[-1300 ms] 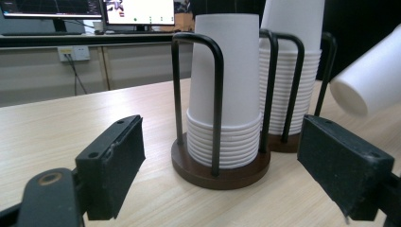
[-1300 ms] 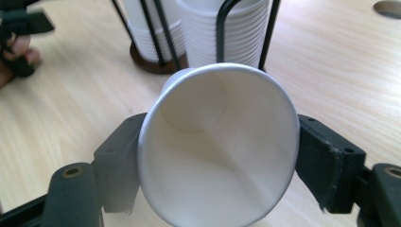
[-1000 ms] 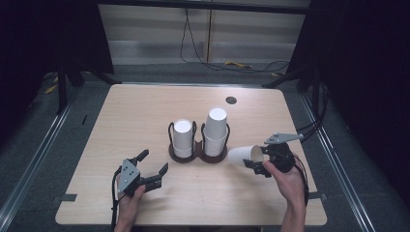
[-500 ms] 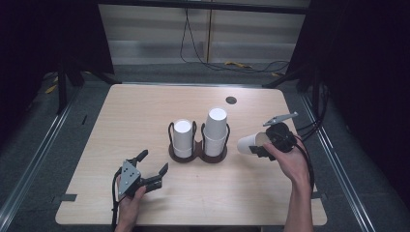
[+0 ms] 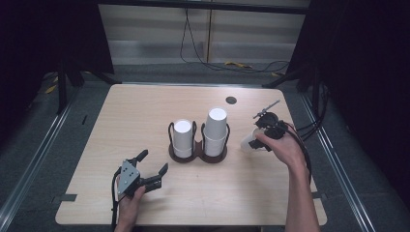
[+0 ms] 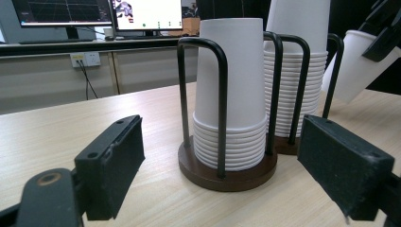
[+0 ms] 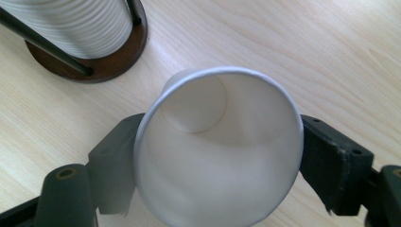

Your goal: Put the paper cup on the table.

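A dark wooden two-post cup holder (image 5: pixel 198 153) stands mid-table with two upside-down stacks of white paper cups: a shorter left stack (image 5: pixel 183 137) and a taller right stack (image 5: pixel 216 128). My right gripper (image 5: pixel 258 140) is shut on a single white paper cup (image 5: pixel 249 143), just right of the taller stack and clear of it. In the right gripper view the cup (image 7: pixel 217 146) sits between both jaws with its mouth towards the camera, above the table beside the holder's base (image 7: pixel 111 61). My left gripper (image 5: pixel 151 166) is open and holds nothing, near the front left, facing the shorter stack (image 6: pixel 230 94).
A black round grommet (image 5: pixel 231 100) sits in the tabletop at the back. Cables lie on the floor beyond the table (image 5: pixel 145 106). Monitors (image 6: pixel 99 12) stand on a desk in the background of the left gripper view. Bare wood surrounds the holder.
My right gripper has carried the cup away from the front edge and turned it, ending close beside the taller stack. The left gripper has stayed where it was, open.
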The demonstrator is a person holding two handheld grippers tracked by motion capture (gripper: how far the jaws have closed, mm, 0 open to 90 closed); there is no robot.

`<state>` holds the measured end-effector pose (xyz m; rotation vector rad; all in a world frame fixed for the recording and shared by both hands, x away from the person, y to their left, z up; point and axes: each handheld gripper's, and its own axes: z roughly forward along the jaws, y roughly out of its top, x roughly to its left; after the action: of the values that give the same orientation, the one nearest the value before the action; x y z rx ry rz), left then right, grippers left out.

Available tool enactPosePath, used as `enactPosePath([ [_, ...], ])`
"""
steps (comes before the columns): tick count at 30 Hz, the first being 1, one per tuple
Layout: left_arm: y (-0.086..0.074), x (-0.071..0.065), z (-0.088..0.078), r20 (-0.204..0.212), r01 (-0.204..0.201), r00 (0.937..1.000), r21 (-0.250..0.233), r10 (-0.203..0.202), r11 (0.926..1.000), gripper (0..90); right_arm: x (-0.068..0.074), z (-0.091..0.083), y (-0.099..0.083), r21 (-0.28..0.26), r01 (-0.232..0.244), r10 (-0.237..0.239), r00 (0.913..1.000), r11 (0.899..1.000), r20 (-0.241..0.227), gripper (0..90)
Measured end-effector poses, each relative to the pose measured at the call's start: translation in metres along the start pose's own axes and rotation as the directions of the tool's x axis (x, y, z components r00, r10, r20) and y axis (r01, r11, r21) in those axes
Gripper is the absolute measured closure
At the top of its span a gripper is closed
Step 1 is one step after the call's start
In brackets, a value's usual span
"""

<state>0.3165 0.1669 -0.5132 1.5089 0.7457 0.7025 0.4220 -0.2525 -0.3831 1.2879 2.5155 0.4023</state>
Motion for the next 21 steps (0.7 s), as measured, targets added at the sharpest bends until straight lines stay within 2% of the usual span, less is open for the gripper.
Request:
enactPosePath([
  [4,0.000,0.000,0.000,0.003,-0.004,1.0000,-0.001,0.004,1.0000,15.5,0.002,0.006,0.006,0.036,0.031,-0.031,0.9995,0.999,0.009,21.0],
  [10,0.000,0.001,0.000,0.007,0.000,1.0000,0.000,0.000,1.0000,15.6,0.000,0.018,0.010,0.084,0.029,-0.031,0.9992,0.996,0.025,20.3],
  [12,0.000,0.000,0.000,0.005,0.008,1.0000,-0.003,-0.008,1.0000,15.5,0.000,0.021,0.011,0.090,0.032,-0.033,0.9993,0.995,0.016,19.6],
  [17,0.000,0.001,0.000,0.002,0.008,1.0000,-0.003,-0.008,1.0000,15.6,0.002,0.030,0.016,0.073,0.036,-0.040,0.9982,0.997,0.046,17.9],
  [21,0.000,0.001,0.000,0.005,0.009,1.0000,-0.003,-0.009,1.0000,15.6,0.003,0.034,0.018,0.056,0.036,-0.039,0.9982,0.998,0.046,17.0],
])
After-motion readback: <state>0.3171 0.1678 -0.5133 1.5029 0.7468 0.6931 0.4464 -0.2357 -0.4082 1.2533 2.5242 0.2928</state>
